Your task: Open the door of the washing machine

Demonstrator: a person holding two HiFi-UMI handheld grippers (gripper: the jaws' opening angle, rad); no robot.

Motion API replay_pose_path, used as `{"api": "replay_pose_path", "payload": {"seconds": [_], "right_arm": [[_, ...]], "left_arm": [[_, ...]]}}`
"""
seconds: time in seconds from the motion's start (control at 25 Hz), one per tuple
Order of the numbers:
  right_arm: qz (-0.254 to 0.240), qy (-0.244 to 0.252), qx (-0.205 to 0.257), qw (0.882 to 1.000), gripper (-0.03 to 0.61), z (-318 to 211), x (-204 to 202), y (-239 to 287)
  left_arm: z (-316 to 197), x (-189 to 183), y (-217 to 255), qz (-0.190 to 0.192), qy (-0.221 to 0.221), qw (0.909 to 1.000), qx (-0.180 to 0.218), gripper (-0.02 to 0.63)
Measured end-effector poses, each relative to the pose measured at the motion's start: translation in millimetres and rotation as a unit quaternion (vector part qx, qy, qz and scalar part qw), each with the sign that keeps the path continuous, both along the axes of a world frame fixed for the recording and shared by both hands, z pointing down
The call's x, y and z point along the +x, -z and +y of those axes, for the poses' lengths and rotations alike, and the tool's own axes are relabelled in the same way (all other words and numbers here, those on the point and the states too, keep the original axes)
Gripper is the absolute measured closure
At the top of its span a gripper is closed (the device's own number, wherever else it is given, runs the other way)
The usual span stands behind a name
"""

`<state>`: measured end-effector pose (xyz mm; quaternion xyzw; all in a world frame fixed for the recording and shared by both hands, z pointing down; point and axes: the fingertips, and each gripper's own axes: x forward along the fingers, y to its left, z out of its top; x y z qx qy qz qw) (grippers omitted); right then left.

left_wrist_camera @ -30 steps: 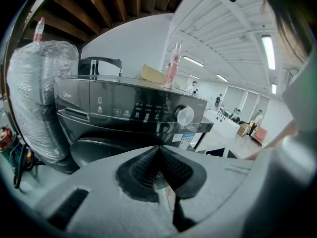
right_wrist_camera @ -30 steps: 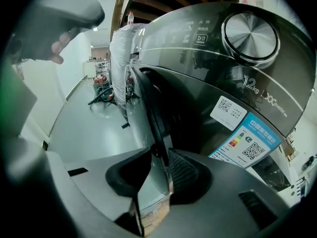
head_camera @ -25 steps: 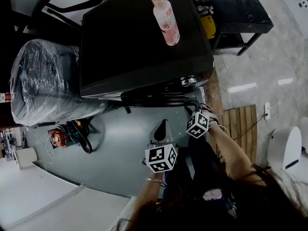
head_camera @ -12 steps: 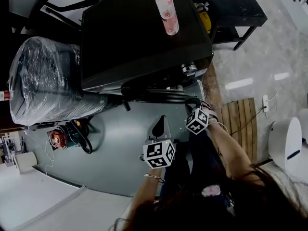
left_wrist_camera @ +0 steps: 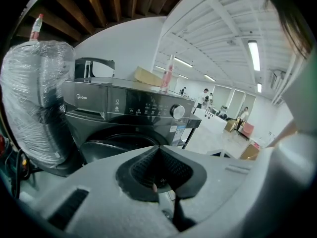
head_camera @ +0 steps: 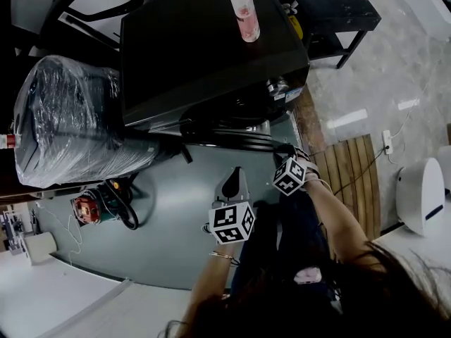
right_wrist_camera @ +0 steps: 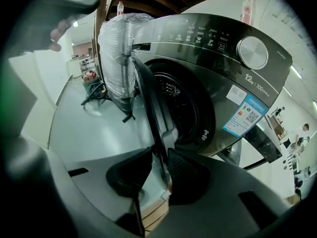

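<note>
As your right tool (right_wrist_camera: pixel 159 158) tightens on the door (right_wrist_camera: pixel 147 95) edge, the door stands slightly farther off the washer (right_wrist_camera: pixel 218 68) than a second ago: opening underway, not yet wide. Your left tool (left_wrist_camera: pixel 158 150) is closed, empty, clear.

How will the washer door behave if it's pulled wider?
The door looks stiff, a thick dark frame seen edge-on, so it should swing rather than flex. Its bulk suggests some weight. Already ajar, it probably moves freely.
</note>
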<state>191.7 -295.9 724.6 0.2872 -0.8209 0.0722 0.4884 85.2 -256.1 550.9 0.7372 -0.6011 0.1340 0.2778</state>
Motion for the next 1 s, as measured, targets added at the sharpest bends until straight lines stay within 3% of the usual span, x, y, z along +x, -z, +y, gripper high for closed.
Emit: {"api": "replay_pose_path", "payload": {"seconds": [0.64, 1.0], "right_arm": [[0.02, -0.063, 0.014, 0.998, 0.479, 40, -10, -4], [0.01, -0.07, -0.01, 0.997, 0.486, 69, -18, -3]], "left_arm": [[47, -28, -10, 0.01, -0.07, 0.9975, 0.004, 0.601], [67, -33, -9, 0.016, -0.055, 0.9983, 0.005, 0.601]]}}
